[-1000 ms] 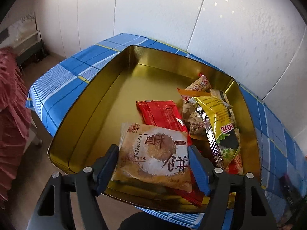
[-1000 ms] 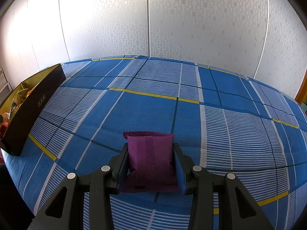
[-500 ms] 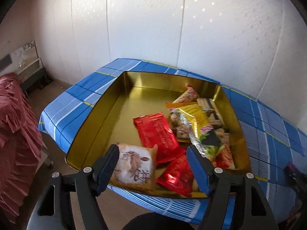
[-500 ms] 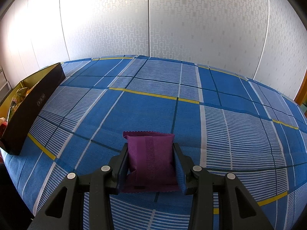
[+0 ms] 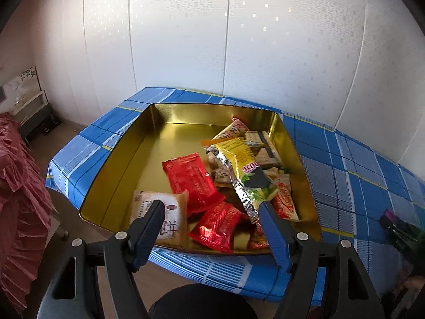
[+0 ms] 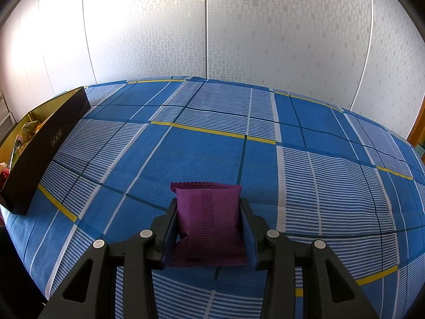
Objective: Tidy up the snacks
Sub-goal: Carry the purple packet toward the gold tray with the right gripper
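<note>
A gold tin box (image 5: 127,159) sits on the blue checked tablecloth and holds several snack packets: a beige pastry packet (image 5: 170,212) at the near left, red packets (image 5: 191,178), a yellow-green packet (image 5: 244,170). My left gripper (image 5: 212,210) is open and empty, above and in front of the box's near edge. My right gripper (image 6: 208,210) is shut on a purple snack packet (image 6: 209,218) held just over the cloth. The box's dark outer wall (image 6: 50,143) shows at the far left of the right wrist view.
The blue checked tablecloth (image 6: 239,146) covers the table up to white wall panels. A red fabric-covered piece (image 5: 18,186) stands left of the table. The right gripper with its purple packet (image 5: 393,220) shows at the right edge of the left wrist view.
My left gripper let go of the beige pastry packet, which now lies in the box, and pulled back and up. The right gripper with the purple packet has barely moved.
</note>
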The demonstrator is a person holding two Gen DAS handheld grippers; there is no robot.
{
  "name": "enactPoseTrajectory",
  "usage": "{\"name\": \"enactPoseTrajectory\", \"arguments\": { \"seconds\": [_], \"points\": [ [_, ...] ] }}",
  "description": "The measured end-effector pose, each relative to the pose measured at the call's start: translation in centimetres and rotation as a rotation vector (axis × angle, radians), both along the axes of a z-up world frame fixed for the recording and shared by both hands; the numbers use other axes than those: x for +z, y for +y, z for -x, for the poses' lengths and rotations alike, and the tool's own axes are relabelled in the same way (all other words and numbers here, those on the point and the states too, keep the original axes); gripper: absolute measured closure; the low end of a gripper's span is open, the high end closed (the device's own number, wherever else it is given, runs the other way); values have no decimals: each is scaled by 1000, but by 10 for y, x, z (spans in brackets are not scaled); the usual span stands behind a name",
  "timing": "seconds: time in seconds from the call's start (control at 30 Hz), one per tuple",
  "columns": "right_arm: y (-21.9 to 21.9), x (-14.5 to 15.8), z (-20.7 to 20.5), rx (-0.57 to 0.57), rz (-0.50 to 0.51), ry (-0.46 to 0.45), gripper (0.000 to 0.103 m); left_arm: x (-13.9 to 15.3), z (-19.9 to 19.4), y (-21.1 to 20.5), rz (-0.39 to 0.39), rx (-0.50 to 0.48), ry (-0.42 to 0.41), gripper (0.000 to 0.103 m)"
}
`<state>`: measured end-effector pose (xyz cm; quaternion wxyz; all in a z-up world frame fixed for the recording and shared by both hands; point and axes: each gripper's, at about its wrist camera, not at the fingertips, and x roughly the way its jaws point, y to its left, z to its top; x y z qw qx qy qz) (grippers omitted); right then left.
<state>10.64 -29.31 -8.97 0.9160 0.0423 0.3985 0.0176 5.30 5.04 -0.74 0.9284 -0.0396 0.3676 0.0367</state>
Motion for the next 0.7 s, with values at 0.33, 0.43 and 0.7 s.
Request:
{"name": "enactPoseTrajectory", "arguments": {
  "seconds": [0.33,0.43,0.7],
  "points": [
    [0,0,0,0,3,-1,60,1,7,-11,-3,-43,-12,30],
    [0,0,0,0,4,-1,60,0,10,-14,5,-69,-16,30],
    [0,0,0,2,11,0,60,-3,22,-26,22,-127,-32,30]
  ]
}}
